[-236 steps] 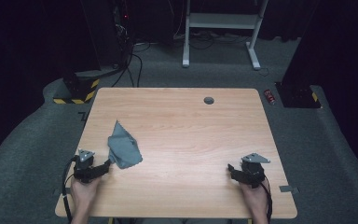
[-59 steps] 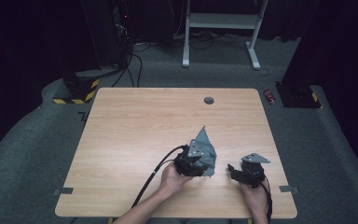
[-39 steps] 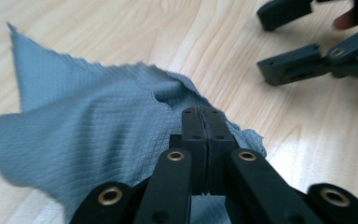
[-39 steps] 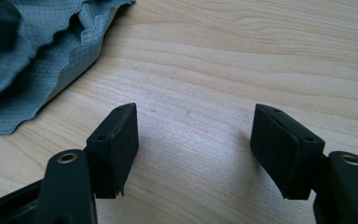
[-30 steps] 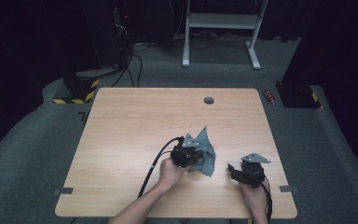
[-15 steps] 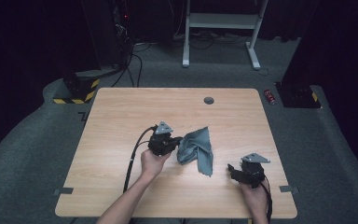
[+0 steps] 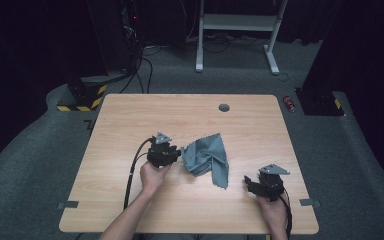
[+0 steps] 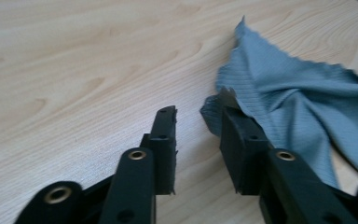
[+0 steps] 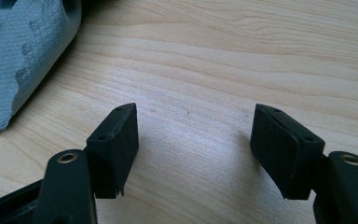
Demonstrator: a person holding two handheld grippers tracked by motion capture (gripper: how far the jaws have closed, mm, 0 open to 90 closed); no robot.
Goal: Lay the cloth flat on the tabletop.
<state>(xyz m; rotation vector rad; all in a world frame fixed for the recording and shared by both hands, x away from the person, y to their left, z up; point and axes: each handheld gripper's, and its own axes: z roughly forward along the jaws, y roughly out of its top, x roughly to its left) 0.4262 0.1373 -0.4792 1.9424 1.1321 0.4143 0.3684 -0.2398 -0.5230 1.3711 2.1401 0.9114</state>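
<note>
Soft cloth (image 7: 207,159) lying loose mid-worktop (image 7: 130,125), just released

It looks light, limp and unbreakable, likely to sag from any pinch; best taken at a free corner or raised fold; blue-grey, ribbed weave, crumpled with frayed edges; left gripper (image 8: 198,126) jaws have just been opening, now parted beside its edge, nothing pinched; right gripper (image 9: 193,140) jaws spread wide over bare wood.

Blk hand-held gripper (image 7: 176,154) – brass screws
</note>
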